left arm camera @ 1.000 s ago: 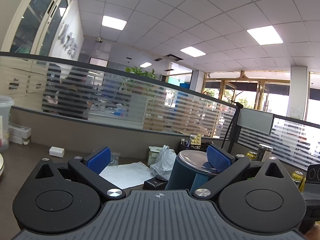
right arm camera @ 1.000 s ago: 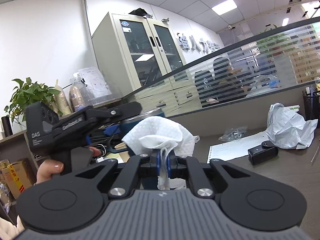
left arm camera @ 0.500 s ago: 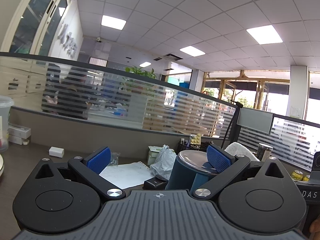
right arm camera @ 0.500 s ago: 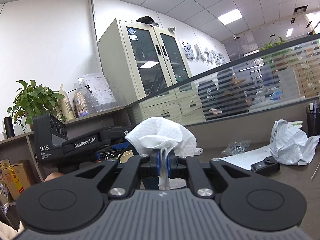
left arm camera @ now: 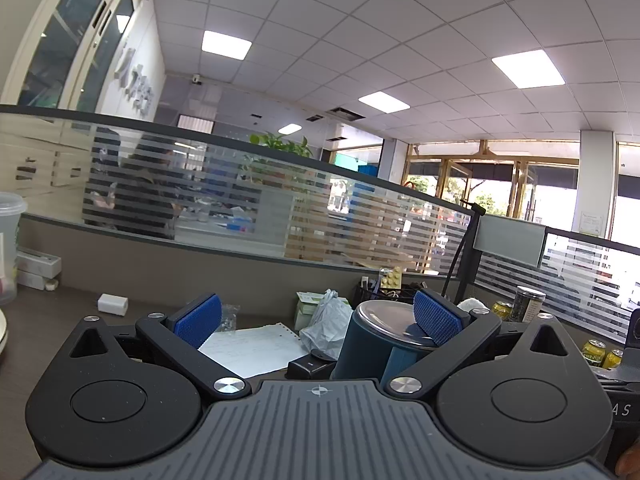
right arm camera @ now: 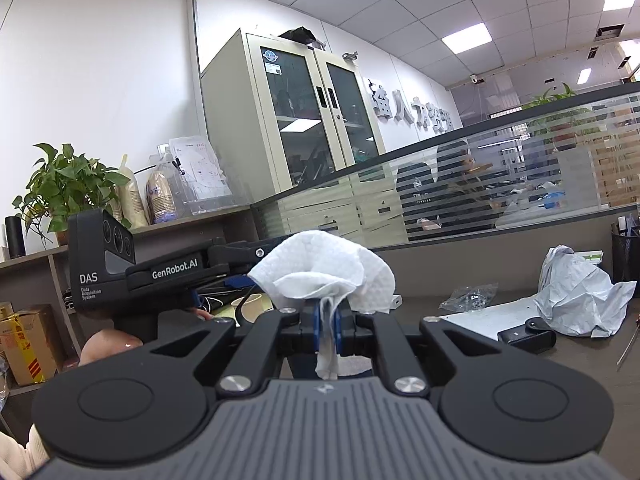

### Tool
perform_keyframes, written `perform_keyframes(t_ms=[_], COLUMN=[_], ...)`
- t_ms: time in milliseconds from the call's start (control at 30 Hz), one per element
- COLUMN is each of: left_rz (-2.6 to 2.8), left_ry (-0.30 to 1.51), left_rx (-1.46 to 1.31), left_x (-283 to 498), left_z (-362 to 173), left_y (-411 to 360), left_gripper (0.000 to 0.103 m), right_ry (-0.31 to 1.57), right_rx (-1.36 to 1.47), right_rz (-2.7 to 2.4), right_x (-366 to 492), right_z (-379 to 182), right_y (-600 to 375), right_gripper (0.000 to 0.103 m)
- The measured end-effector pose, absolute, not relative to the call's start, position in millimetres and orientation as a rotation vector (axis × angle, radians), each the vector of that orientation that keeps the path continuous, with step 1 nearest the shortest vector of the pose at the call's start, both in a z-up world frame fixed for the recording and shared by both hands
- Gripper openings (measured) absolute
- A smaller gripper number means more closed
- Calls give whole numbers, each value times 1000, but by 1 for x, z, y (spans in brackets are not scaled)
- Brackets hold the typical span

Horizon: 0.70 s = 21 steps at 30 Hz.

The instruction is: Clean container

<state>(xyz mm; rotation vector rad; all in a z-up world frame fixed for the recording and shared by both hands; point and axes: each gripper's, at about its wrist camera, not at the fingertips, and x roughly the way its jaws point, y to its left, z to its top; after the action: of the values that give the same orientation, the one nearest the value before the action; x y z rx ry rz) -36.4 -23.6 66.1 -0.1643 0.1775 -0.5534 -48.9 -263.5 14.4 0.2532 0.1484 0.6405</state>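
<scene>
The dark blue container (left arm camera: 372, 340) stands upright at lower centre-right of the left view, beside the left gripper's (left arm camera: 316, 318) right pad, fingers wide apart. The right gripper (right arm camera: 327, 316), clamped on a white paper towel (right arm camera: 324, 268), hovers alongside.

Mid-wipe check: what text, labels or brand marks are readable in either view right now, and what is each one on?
"DAS": left gripper camera housing.
"GenRobot.AI": left gripper's side.
"Data Acquisition System": under "DAS", barely legible.
"AS": dark device at left view's right edge, cut off.
Wall sign: large raised characters, not readable.
Cabinet stickers: too small.
</scene>
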Motion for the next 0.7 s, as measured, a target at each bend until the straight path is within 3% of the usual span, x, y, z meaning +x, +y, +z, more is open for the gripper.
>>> perform_keyframes(t_ms=[700], left_rz=[-564], left_ry=[185], left_rx=[-180], left_x=[-32], left_z=[64], left_y=[-23], left_gripper=[103], right_ry=[192], right_rx=[481], right_rz=[728], right_x=[-24], right_z=[17], right_y=[-292], right_gripper=[12])
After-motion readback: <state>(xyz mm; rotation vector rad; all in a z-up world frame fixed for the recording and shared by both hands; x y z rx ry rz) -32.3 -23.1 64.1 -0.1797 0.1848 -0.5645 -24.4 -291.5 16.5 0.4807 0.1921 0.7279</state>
